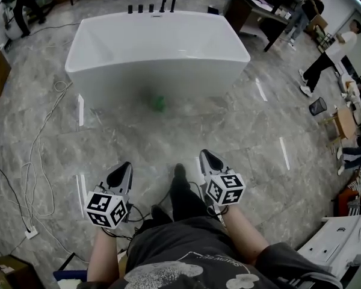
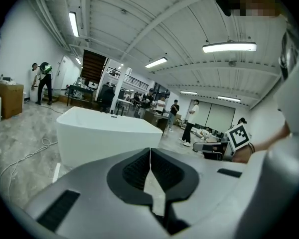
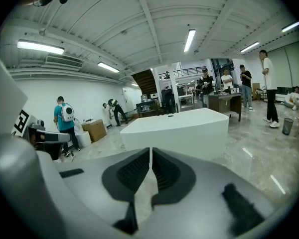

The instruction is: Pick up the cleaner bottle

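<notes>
Approach step: left claw (image 1: 125, 166), right claw (image 1: 206, 156) both closed, empty, short of bathtub (image 1: 168, 71). Blurred green thing (image 1: 159, 104) at bathtub foot, maybe cleaner bottle; next: close in, open claw.

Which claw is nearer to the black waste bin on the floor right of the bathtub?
Right. The right claw is down and to the left of the black waste bin, across the floor. The left claw is farther left, past the person's legs.
</notes>
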Tool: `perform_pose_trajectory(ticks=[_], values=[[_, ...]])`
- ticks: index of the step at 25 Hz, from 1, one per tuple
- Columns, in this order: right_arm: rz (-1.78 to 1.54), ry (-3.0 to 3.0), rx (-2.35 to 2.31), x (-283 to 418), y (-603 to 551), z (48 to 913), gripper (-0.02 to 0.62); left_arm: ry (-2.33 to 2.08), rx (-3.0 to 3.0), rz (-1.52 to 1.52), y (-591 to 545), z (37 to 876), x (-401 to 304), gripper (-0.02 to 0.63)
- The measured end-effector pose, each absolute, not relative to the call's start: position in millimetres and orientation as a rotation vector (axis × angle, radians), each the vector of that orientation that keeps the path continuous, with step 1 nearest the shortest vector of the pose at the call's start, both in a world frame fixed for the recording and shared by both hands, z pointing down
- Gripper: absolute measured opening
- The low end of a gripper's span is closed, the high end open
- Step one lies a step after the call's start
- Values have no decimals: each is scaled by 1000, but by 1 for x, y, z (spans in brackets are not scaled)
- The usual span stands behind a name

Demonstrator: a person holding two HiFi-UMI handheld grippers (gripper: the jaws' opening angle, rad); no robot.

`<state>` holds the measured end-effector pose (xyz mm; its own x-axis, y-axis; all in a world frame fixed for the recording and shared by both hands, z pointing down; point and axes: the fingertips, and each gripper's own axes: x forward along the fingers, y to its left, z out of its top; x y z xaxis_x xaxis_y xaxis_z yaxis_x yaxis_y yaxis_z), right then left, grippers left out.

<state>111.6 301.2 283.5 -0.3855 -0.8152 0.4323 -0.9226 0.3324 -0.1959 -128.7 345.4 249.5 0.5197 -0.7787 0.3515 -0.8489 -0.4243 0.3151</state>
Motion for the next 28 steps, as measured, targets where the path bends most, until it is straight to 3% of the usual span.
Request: perform_pose_trajectory(ticks=[17,28], values=[[719,-2302,1500,147,132,328,31,-1406,2206,281,196,271,-104,17],[704,-2373,1440,206,15,328,32,-1602,2164,299,84,249,-82,17]])
